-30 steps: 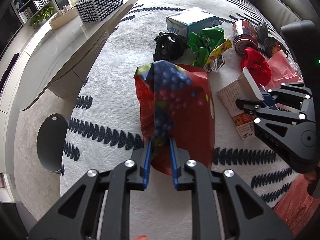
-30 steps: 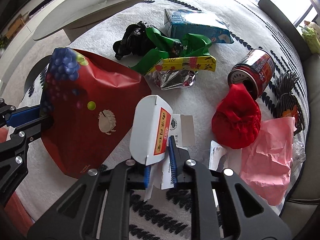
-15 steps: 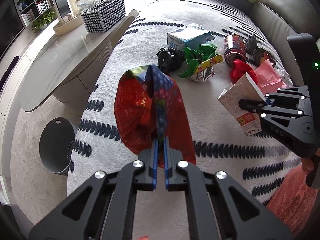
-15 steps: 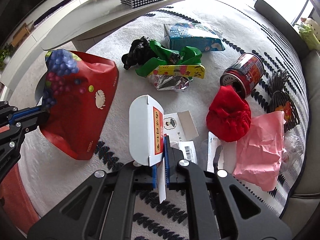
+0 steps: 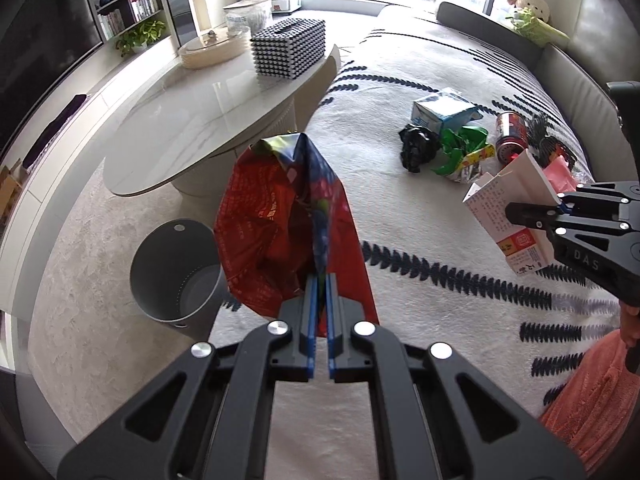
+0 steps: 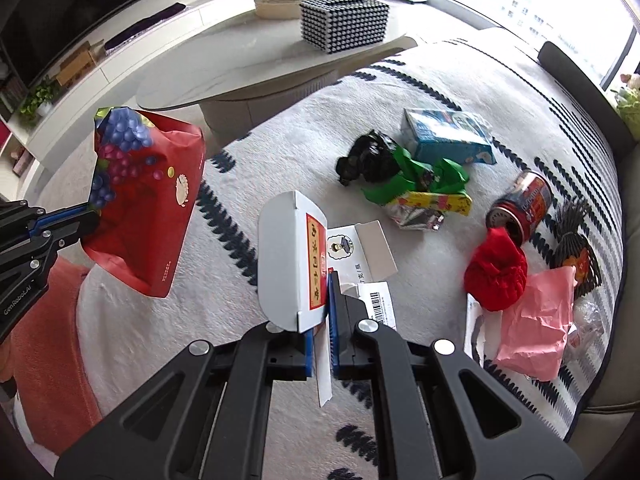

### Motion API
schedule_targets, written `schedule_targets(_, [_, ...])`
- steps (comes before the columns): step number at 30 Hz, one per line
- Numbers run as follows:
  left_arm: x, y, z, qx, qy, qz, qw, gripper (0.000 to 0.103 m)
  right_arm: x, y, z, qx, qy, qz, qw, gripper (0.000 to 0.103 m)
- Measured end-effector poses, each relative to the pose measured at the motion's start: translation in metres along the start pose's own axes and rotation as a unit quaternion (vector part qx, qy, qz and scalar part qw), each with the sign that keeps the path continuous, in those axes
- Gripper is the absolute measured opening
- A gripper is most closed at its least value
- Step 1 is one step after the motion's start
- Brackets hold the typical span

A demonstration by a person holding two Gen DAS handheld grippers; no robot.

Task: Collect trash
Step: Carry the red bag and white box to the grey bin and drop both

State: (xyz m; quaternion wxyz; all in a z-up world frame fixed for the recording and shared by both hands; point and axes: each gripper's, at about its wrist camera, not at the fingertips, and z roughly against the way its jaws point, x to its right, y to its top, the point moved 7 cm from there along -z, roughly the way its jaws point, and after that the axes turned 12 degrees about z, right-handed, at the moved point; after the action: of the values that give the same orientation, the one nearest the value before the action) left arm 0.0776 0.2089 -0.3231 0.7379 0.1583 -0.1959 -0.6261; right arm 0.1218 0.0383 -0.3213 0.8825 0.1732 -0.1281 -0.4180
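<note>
My left gripper (image 5: 319,284) is shut on a red snack bag (image 5: 264,232) with grapes printed on it and holds it in the air above the rug's edge; the bag also shows in the right wrist view (image 6: 148,200). My right gripper (image 6: 322,280) is shut on a flap of a white carton (image 6: 286,268) and holds it above the rug; the carton also shows in the left wrist view (image 5: 508,216). A grey bin (image 5: 176,272) stands on the floor just left of the bag.
More trash lies on the patterned rug (image 6: 280,152): a black bag (image 6: 366,160), green wrapper (image 6: 416,180), blue box (image 6: 448,136), red can (image 6: 520,204), red cloth (image 6: 496,276), pink paper (image 6: 536,320). A marble coffee table (image 5: 180,128) stands behind the bin.
Both grippers have risen well above the rug, each lifting its item. The left gripper closed tight on the bag and the grey bin has come closer.
</note>
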Motion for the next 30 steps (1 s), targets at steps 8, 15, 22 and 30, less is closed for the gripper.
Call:
schedule_targets(8, [-0.086, 0.003, 0.012, 0.020, 0.036, 0.045, 0.9981, 0.004, -0.078, 0.064, -0.011, 0.021, 0.034, 0.055, 0.998, 0.006])
schedule_targets(15, [-0.174, 0.009, 0.007, 0.030, 0.065, 0.091, 0.9933, 0.004, -0.155, 0.129, -0.046, 0.031, 0.078, 0.098, 0.992, 0.006])
schedule_targets(22, [-0.257, 0.010, -0.009, 0.026, 0.096, 0.123, 0.9874, 0.004, -0.236, 0.190, -0.115, 0.023, 0.128, 0.130, 0.983, 0.006])
schedule_targets(30, [-0.304, 0.009, -0.044, 0.008, 0.102, 0.141, 0.9847, 0.004, -0.298, 0.219, -0.192, -0.016, 0.159, 0.143, 0.977, 0.013])
